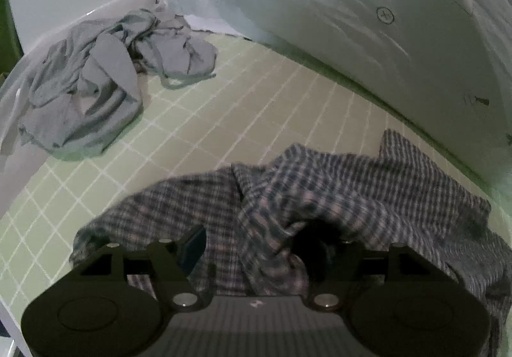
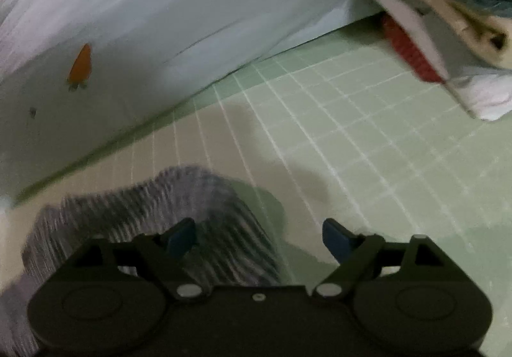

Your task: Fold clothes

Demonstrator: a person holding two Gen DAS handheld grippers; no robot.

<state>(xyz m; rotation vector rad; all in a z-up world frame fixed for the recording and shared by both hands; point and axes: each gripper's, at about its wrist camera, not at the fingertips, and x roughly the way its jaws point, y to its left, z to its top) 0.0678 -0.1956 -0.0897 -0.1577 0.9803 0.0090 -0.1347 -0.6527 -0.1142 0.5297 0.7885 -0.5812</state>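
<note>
Closest in the left wrist view, the left gripper is low over a crumpled checked shirt. One blue finger pad shows on the left; the other finger is buried under a fold of the cloth. The fingers look spread with fabric bunched between and over them, but I cannot tell whether they actually have hold of it. The shirt lies rumpled on a green worktop marked with a white grid, taking up the near right part of that view.

In the right wrist view, the right gripper has its two blue pads wide apart with nothing between them. The left pad sits just over the blurred edge of the checked shirt, and the right pad is over bare green worktop.

Farther off on the left of the left wrist view, a heap of grey clothes lies well apart from the shirt. Behind the worktop runs a pale sheet with faint markings; in the right wrist view it carries a small orange carrot shape. At the far right corner of that view sits a stack of folded clothes, beige, white and red, with something grey-blue on top.
</note>
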